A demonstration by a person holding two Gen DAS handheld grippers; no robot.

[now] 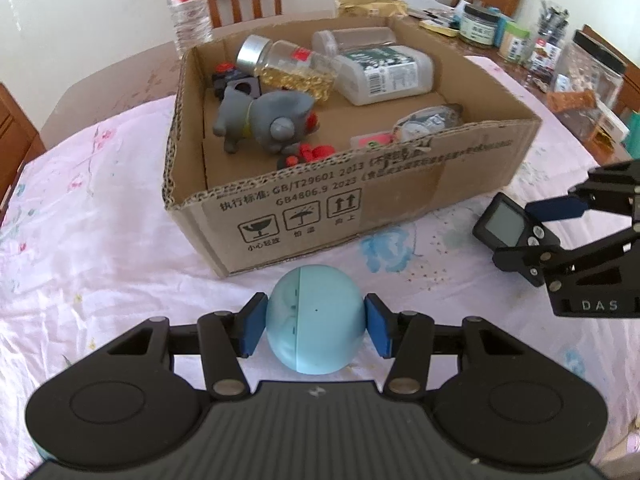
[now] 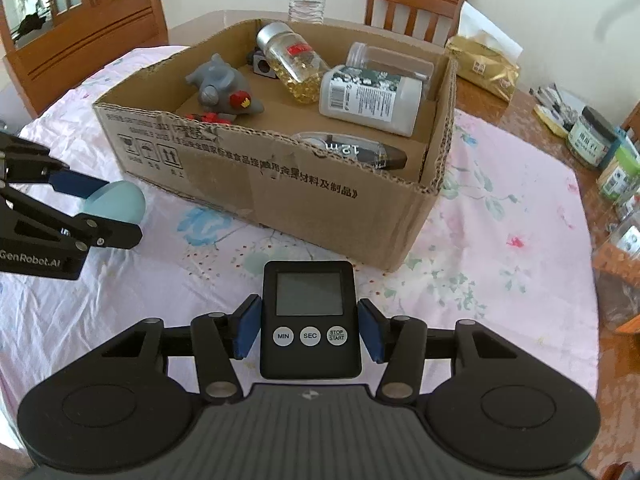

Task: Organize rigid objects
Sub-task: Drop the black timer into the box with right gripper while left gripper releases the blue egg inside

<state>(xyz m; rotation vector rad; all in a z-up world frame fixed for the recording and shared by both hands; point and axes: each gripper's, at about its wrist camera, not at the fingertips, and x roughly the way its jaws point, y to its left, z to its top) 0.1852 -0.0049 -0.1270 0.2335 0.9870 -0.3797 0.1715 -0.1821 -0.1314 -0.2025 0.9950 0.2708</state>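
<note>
Floral pink tablecloth over a round dining table, wooden chairs behind, jars and clutter off to your right; a cardboard box sits mid-table, already holding a grey toy figure, a capsule jar, a white bottle and smaller bits. Your left gripper is clamped on a pale blue egg-shaped shell, both blue pads pressed to its sides, just short of the box's near wall. Your right gripper brackets a black digital timer at button height; the pads look seated on its edges, so read it as held. Handling, as a guess: the shell is light, hard plastic, smooth and curved, so it may squirt out unless you hold across its widest part, as now. The timer is stiff and flat-sided, an easy hold by the edges; keep pads off the 3 buttons and the screen. Hard to make out: whether either item is lifted or resting on the cloth, the shell's underside, the red pieces behind the box's front wall, and a dark-labelled bottle half hidden in the near corner.
</note>
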